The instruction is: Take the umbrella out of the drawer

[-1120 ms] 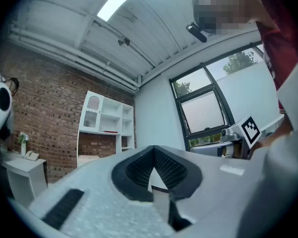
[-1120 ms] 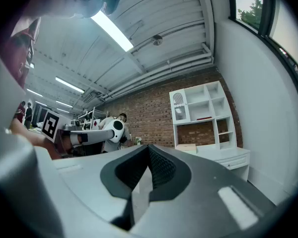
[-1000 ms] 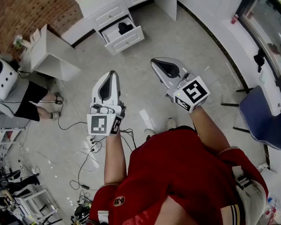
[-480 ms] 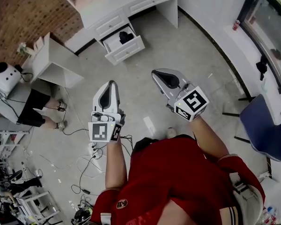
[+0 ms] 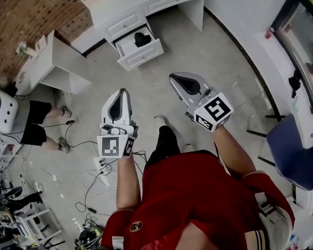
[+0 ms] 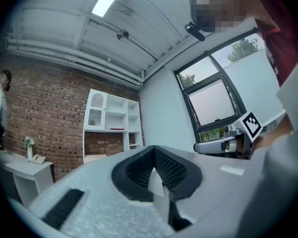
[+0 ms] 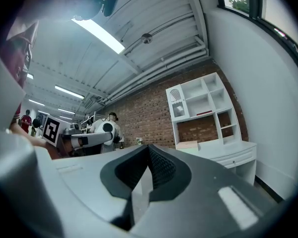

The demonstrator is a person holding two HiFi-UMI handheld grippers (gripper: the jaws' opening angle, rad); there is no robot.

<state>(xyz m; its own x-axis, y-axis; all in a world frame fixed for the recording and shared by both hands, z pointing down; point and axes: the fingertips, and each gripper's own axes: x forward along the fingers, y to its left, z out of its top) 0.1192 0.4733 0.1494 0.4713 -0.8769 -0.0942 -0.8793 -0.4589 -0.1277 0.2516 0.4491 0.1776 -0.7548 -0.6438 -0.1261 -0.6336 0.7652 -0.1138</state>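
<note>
**Stood Well Short of the Open Drawer, Both Claws Shut and Empty**

Had a seated person (image 5: 39, 126) and a small white side table (image 5: 57, 61) along the left edge, with loose cables (image 5: 91, 165) strewn over the floor (image 5: 208, 61) below them. Held the left claw (image 5: 122, 91) over bare floor, tips pressed together on nothing.

Faced the white surface (image 5: 146, 1) at the top, its drawer (image 5: 142, 54) pulled out past the front edge. Saw the umbrella (image 5: 142, 38), a dark bundle, lying inside toward the right of the compartment, well apart from either claw. Found open floor all the way from the claws to the drawer front.

Held the right claw (image 5: 172, 77) a little ahead of the left, likewise closed and empty. Had a blue chair (image 5: 295, 150) and the window wall hemming the right edge.
</note>
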